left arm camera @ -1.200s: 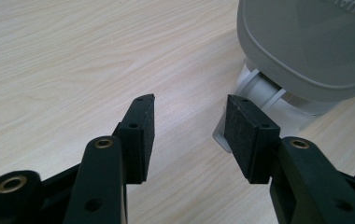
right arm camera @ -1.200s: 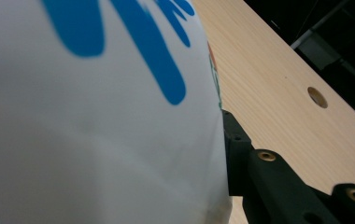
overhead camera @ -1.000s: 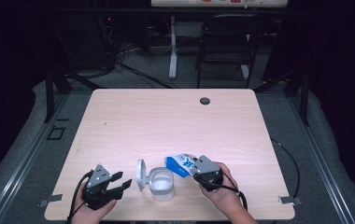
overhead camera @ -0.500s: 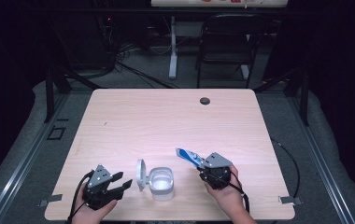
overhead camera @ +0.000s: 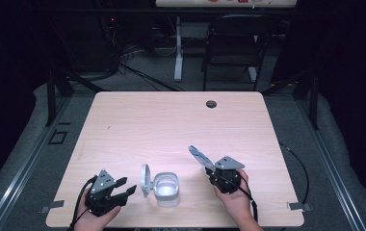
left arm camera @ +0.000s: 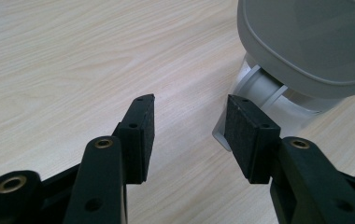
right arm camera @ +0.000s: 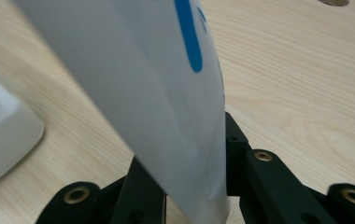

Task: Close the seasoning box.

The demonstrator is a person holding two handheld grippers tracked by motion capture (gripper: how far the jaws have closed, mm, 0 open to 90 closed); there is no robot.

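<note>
**Asker:** What is laid out here, starting with the biggest thing?

**Describer:** A pale wooden worktop (overhead camera: 171, 130) seen from above, with a dark floor around it. A small round dark hole (overhead camera: 211, 103) sits near its far edge, towards the right. Close to the near edge, about midway along, stands a small white container (overhead camera: 166, 188) with its hinged lid (overhead camera: 145, 179) swung open and standing upright on its left side.

**Asker:** And the person's tools?

**Describer:** The left tongs (overhead camera: 123, 188) rest near the near left corner, pointing at the container's lid. Their jaws stand apart with nothing between them; in the left gripper view the right-hand pad (left arm camera: 245, 135) is just beside the container's base. The right tongs (overhead camera: 209, 168) are to the right of the container, clamped together on one end of a flat white and blue packet (overhead camera: 198, 155), which sticks up and away at a slant towards the worktop's middle.

**Asker:** Which step does this look like?

**Describer:** I judge the packet is being carried while the open container waits. Whether it is on its way in or has come out, I cannot tell.

**Asker:** What would the next move need?

**Describer:** If the packet goes in, the right tongs must bring its free end over the container's mouth and tip it down. The left tongs could steady the base, since the container looks light and may slide.
</note>
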